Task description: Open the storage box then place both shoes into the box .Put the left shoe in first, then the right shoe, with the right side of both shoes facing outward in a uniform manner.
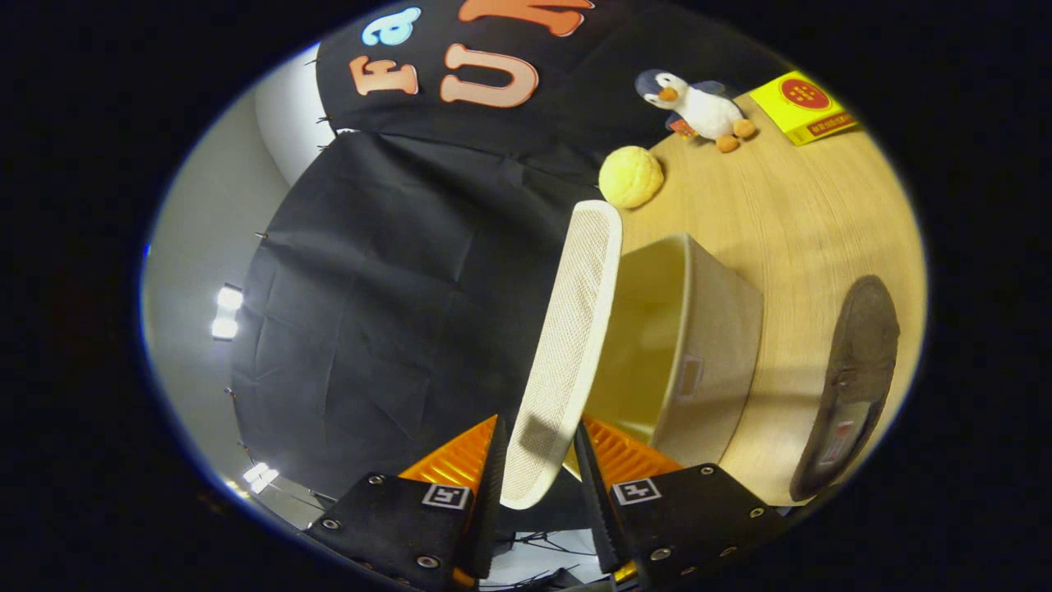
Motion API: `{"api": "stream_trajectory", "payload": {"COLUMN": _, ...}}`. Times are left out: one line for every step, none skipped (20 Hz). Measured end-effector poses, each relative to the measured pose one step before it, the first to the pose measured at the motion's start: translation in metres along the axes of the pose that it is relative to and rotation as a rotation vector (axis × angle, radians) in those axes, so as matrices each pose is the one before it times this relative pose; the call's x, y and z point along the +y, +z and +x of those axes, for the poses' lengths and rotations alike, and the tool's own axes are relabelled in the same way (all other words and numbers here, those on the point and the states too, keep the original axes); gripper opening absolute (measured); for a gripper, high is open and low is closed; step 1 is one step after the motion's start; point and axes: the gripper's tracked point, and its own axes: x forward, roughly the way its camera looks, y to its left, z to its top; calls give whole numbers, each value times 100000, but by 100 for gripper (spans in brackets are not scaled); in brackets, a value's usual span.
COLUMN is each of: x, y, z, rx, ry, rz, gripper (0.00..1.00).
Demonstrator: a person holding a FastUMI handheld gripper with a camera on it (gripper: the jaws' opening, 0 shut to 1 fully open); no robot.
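Closest to the lens, the gripper (pixel 538 460) has its two fingers set either side of the lid (pixel 567 345) of the storage box, at the lid's near edge. Both fingers sit tight against the lid, one on its outer face and one on its inner face, so the gripper is clamped on it.

Beyond the fingers, the black cloth wall (pixel 386 312) of the booth covers the broadest part of the scene, creased and pinned along its edge, with a pale wall and bright lights past it. Beside it runs the wooden table (pixel 805 222), light in tone with a fine grain.

On that table stands the storage box (pixel 707 345), a cream, soft-sided bin with rounded corners and a small label holder on its outer wall. Its inside looks yellowish and smooth. Its lid is a long panel with a woven, mesh-like texture and a plain cream border, raised on edge between the cloth and the open box.

A dark brown shoe (pixel 855 378) lies on the table just beside the box, apart from it, with a label visible on its insole.

Further off on the table rest a plush penguin (pixel 699 103), a yellow box (pixel 801 105) and a round yellow bun-like toy (pixel 630 176) near the lid's far end.
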Motion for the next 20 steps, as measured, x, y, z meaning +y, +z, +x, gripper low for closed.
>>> {"api": "stream_trajectory", "payload": {"x": 1494, "y": 560, "z": 287, "rx": -1800, "ry": 1709, "rz": -2269, "gripper": 44}}
{"api": "stream_trajectory", "payload": {"x": 1279, "y": 527, "z": 566, "rx": -566, "ry": 944, "rz": -2968, "gripper": 42}}
{"api": "stream_trajectory", "payload": {"x": 620, "y": 353, "z": 613, "rx": -108, "ry": -95, "rz": -2989, "gripper": 40}}
{"api": "stream_trajectory", "payload": {"x": 1356, "y": 119, "z": 544, "rx": 336, "ry": -63, "rz": -3682, "gripper": 38}}
{"api": "stream_trajectory", "payload": {"x": 929, "y": 250, "z": 850, "rx": 512, "ry": -553, "rz": -3363, "gripper": 36}}
{"api": "stream_trajectory", "payload": {"x": 891, "y": -80, "z": 557, "rx": 622, "ry": -650, "rz": -3174, "gripper": 34}}
{"api": "stream_trajectory", "payload": {"x": 583, "y": 47, "z": 838, "rx": 207, "ry": -409, "rz": -2419, "gripper": 30}}
{"api": "stream_trajectory", "payload": {"x": 569, "y": 11, "z": 924, "rx": -100, "ry": -395, "rz": -1116, "gripper": 28}}
{"api": "stream_trajectory", "payload": {"x": 548, "y": 197, "z": 848, "rx": -343, "ry": -30, "rz": -304, "gripper": 23}}
{"api": "stream_trajectory", "payload": {"x": 666, "y": 269, "z": 983, "rx": -706, "ry": 617, "rz": -129, "gripper": 22}}
{"api": "stream_trajectory", "payload": {"x": 765, "y": 315, "z": 908, "rx": -633, "ry": 765, "rz": -745, "gripper": 21}}
{"api": "stream_trajectory", "payload": {"x": 766, "y": 219, "z": 678, "rx": -37, "ry": -183, "rz": -938, "gripper": 22}}
{"api": "stream_trajectory", "payload": {"x": 541, "y": 43, "z": 880, "rx": 668, "ry": -338, "rz": -1198, "gripper": 22}}
{"api": "stream_trajectory", "payload": {"x": 290, "y": 43, "z": 973, "rx": 819, "ry": -827, "rz": -1346, "gripper": 22}}
{"api": "stream_trajectory", "payload": {"x": 509, "y": -108, "z": 827, "rx": 1007, "ry": -755, "rz": -1038, "gripper": 22}}
{"api": "stream_trajectory", "payload": {"x": 489, "y": -253, "z": 667, "rx": 484, "ry": -1733, "rz": -484, "gripper": 22}}
{"api": "stream_trajectory", "payload": {"x": 54, "y": -69, "z": 1065, "rx": -34, "ry": -2237, "rz": 1420, "gripper": 20}}
{"api": "stream_trajectory", "payload": {"x": 86, "y": -170, "z": 875, "rx": 913, "ry": -129, "rz": 1264, "gripper": 19}}
{"api": "stream_trajectory", "payload": {"x": 26, "y": -230, "z": 1053, "rx": 1234, "ry": -878, "rz": 115, "gripper": 18}}
{"api": "stream_trajectory", "payload": {"x": 189, "y": -99, "z": 1143, "rx": 1073, "ry": -754, "rz": -726, "gripper": 17}}
